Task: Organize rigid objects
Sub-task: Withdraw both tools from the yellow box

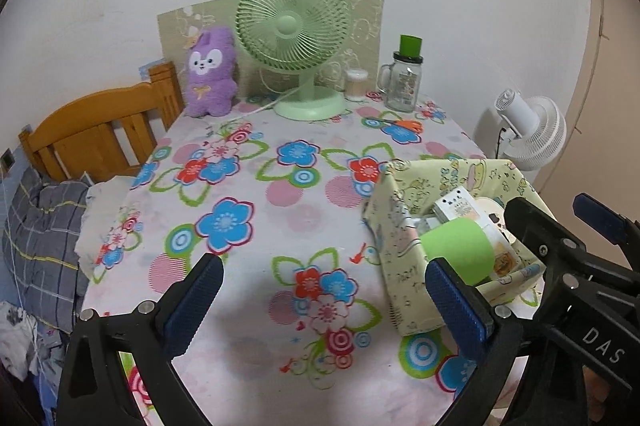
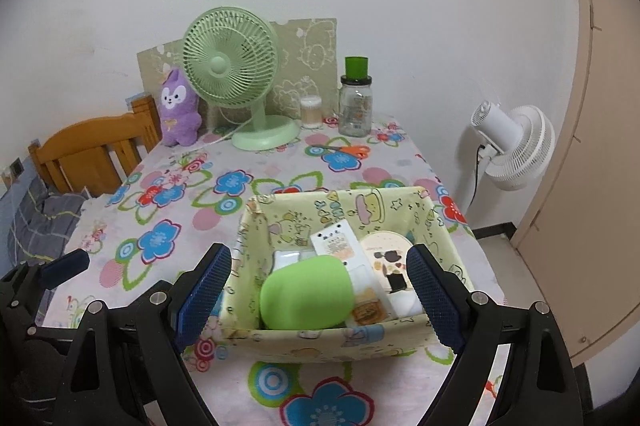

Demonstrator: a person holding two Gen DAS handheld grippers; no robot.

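A yellow fabric storage box (image 2: 436,222) stands on the flowered table. It holds a green cylinder (image 2: 306,292), a white patterned box (image 2: 336,244), a round cartoon case (image 2: 386,258) and other small items. The box also shows at the right of the left wrist view (image 1: 394,210), with the green cylinder (image 1: 458,246) in it. My right gripper (image 2: 320,300) is open and empty, its fingers on either side of the box's near end. My left gripper (image 1: 324,302) is open and empty over bare tablecloth left of the box. The right gripper (image 1: 560,226) shows at the far right of the left view.
At the back stand a green desk fan (image 1: 292,30), a purple plush toy (image 1: 210,74), a cotton swab jar (image 1: 356,84) and a glass mug jar with green cap (image 1: 404,78). Orange scissors (image 1: 400,124) lie nearby. A wooden bed frame (image 1: 100,134) is left, a white fan (image 2: 508,146) right.
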